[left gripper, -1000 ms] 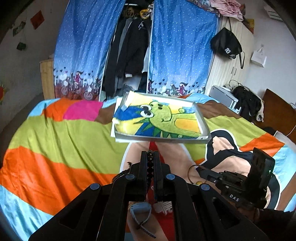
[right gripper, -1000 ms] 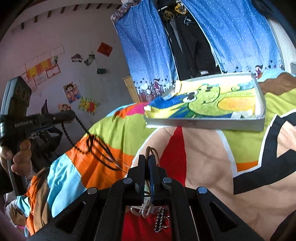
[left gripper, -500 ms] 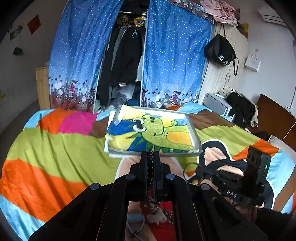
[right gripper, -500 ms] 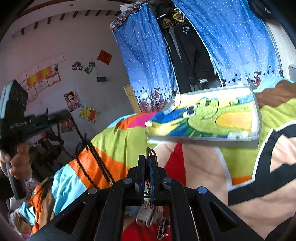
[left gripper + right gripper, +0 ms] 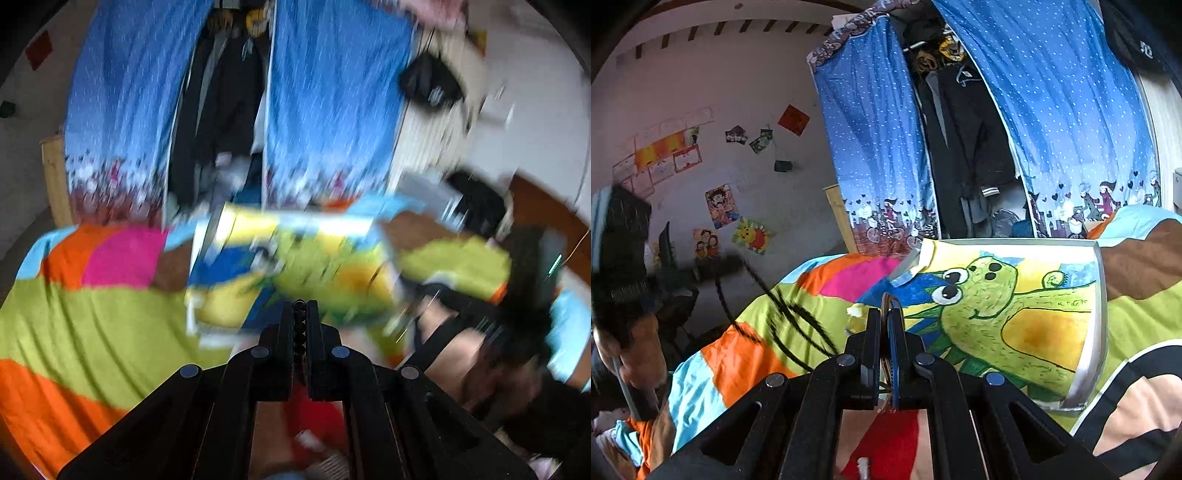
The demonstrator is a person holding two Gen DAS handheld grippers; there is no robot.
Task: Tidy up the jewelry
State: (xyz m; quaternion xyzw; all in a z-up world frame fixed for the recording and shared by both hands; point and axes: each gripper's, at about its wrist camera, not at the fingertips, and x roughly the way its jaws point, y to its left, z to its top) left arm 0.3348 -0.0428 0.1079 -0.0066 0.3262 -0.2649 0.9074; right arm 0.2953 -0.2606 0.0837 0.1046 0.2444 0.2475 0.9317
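1. The left tool (image 5: 300, 306) is clenched on a string of dark beads (image 5: 300, 325), which shows in the thin gap between its fingers.
2. In the right wrist view those beads (image 5: 798, 325) hang from the left tool in blurred loops, left of the tray and above the bedspread (image 5: 764, 317).
3. The right tool (image 5: 886, 314) is clenched on a thin ring-shaped bangle (image 5: 888, 300), whose top edge pokes up past the fingertips in front of the tray's near edge.
4. The tray (image 5: 1099, 325) lies on the bed, lined with a drawing of a green creature (image 5: 982, 306).
5. A hand (image 5: 639, 350) grips the left tool's handle, far left of the tray.
6. Behind the tray hang blue curtains (image 5: 875, 147) with dark clothes (image 5: 964, 147) between them.
7. The left wrist view is heavily blurred; the tray (image 5: 295, 266) sits just beyond the left tool's tips.
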